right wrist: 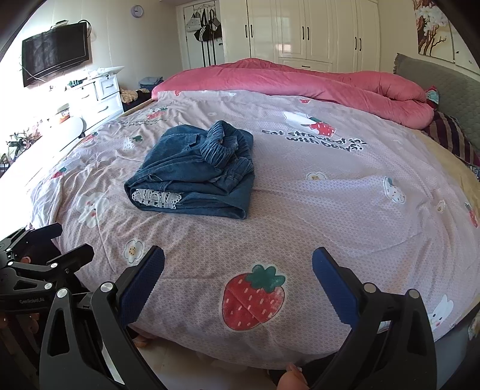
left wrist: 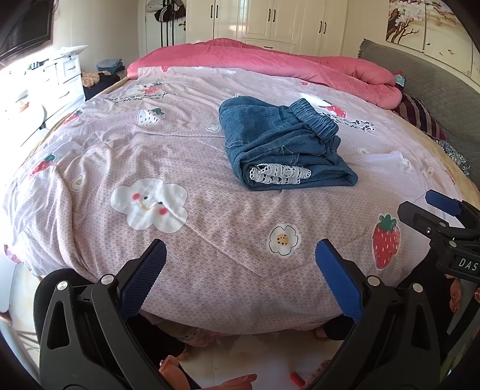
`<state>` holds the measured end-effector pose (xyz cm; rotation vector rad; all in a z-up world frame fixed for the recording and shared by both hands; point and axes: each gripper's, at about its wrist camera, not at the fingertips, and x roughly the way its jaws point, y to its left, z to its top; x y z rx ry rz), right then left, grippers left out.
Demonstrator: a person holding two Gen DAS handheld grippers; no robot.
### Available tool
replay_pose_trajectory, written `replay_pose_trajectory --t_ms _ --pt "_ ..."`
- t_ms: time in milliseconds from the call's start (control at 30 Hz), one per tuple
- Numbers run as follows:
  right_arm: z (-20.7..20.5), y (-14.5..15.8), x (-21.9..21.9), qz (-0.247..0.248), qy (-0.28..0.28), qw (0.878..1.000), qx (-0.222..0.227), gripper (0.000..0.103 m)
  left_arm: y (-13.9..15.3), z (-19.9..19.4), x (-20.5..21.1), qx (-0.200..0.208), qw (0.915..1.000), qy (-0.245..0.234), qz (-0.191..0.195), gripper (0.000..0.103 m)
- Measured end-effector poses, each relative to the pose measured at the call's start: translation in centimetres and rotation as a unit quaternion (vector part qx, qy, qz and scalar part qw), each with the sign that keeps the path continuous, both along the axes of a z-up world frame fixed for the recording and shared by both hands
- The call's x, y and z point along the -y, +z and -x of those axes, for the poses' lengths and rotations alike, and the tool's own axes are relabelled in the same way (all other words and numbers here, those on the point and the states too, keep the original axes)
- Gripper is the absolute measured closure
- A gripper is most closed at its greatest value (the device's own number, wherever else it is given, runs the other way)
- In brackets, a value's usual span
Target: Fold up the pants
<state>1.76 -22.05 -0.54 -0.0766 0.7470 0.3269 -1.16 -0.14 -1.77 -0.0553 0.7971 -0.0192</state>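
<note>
— Where are the pants?

— The blue denim pants with the ribbed elastic waistband lie folded into a thick, slightly rumpled bundle in the middle of the bed. The waistband sits on top, toward one o'clock of the bundle in the left wrist view. A strip of white lace trim peeks from the near folded edge.

— What are they lying on?

— The lilac quilted bedspread printed with strawberries, flowers and clouds. At twelve o'clock beyond the pants, a pink padded duvet is rolled along the far edge. Behind that stand cream wardrobe doors.

— And the tools?

— Neither touches the denim. The left gripper hangs over the near edge of the bed at six o'clock from the pants, its blue-padded fingers spread wide with nothing between them. The right gripper is likewise gaping and empty, above a red printed strawberry. In the left wrist view it shows at about three o'clock, at the frame edge.

— Anything else?

— A black wall-mounted television at ten o'clock in the right wrist view, above a white chest of drawers.
</note>
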Motion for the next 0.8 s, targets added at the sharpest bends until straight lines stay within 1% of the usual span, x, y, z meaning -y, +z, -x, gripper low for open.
replay_pose_trajectory --t_ms 267,433,567,667,733,800 --pt "-0.3 -0.2 0.1 0.005 -0.003 1.000 -0.005 0.004 0.1 -0.1 0.3 -0.001 0.9999 0.001 -0.014 0.009" --pt "-0.7 -0.5 0.3 0.007 -0.005 1.000 -0.007 0.004 -0.1 -0.3 0.4 -0.008 0.9994 0.006 -0.032 0.009" --pt "-2.0 -1.0 1.3 0.013 -0.020 1.000 -0.012 0.004 -0.5 -1.2 -0.2 -0.017 0.9989 0.022 -0.038 0.009" --pt "-3.7 -1.2 2.9 0.008 -0.040 0.999 -0.019 0.004 0.2 -2.4 -1.6 -0.001 0.9993 0.027 -0.027 0.009" --pt "-5.9 -1.1 5.1 0.000 -0.070 0.997 -0.026 0.004 1.3 -4.3 -3.9 0.012 0.9981 0.054 -0.029 0.009" --pt "-8.2 -0.5 7.6 0.000 -0.106 0.994 -0.018 0.004 1.8 -6.6 -6.6 0.013 0.9967 0.078 -0.020 0.009"
